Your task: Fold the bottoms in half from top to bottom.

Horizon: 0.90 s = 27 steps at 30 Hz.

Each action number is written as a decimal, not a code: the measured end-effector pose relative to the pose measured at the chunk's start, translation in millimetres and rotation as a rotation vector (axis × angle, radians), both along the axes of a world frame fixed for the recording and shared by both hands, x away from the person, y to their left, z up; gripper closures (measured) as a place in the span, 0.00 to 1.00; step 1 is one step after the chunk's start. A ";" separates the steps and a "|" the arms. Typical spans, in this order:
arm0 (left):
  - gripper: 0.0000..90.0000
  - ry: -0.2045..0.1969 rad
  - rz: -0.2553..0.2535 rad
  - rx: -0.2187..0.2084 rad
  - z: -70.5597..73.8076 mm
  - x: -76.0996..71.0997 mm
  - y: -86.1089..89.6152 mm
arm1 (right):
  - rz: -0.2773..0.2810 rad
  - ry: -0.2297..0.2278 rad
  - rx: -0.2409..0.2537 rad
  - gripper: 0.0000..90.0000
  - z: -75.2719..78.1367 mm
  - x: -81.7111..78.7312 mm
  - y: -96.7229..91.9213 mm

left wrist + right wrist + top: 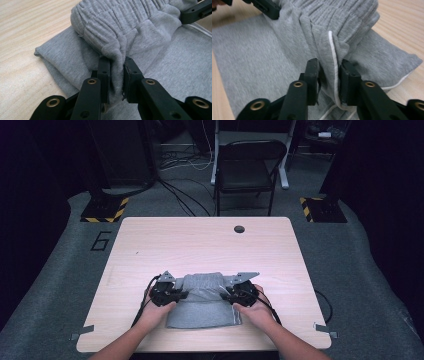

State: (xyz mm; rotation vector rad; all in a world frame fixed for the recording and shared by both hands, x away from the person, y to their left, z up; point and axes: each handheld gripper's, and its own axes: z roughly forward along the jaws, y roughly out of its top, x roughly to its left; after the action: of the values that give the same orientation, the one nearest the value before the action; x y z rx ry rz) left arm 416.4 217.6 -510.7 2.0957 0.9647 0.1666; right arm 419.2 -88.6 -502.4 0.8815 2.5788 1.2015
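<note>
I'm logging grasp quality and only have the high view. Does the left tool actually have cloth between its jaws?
Observer: Yes, the left tool pinches a fold of the grey garment just below its ribbed waistband.
Operator: And the right one?
Observer: The right tool is shut on a fold too, with a white cord running through the pinched cloth.
Operator: Is that cord trapped?
Observer: It passes between the jaws; I cannot tell how tightly.
</note>
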 end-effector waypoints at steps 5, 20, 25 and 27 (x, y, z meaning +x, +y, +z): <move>0.77 0.007 -0.005 -0.010 3.9 0.9 -0.4 | -0.008 0.004 0.023 0.69 6.5 0.9 0.5; 0.55 -0.015 0.030 -0.020 22.2 6.0 -0.2 | -0.068 -0.045 0.064 0.56 31.4 13.5 -1.4; 0.52 -0.034 0.042 -0.019 30.3 12.9 -3.4 | -0.059 -0.070 0.052 0.55 37.9 21.9 8.5; 0.52 -0.046 0.042 -0.026 36.4 17.6 -4.7 | -0.062 -0.073 0.054 0.55 40.7 25.0 14.7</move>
State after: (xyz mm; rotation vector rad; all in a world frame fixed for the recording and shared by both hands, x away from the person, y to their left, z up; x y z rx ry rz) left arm 433.9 212.9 -474.2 2.0404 0.9788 0.2221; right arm 444.1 -73.9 -461.7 0.9028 2.4545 1.2670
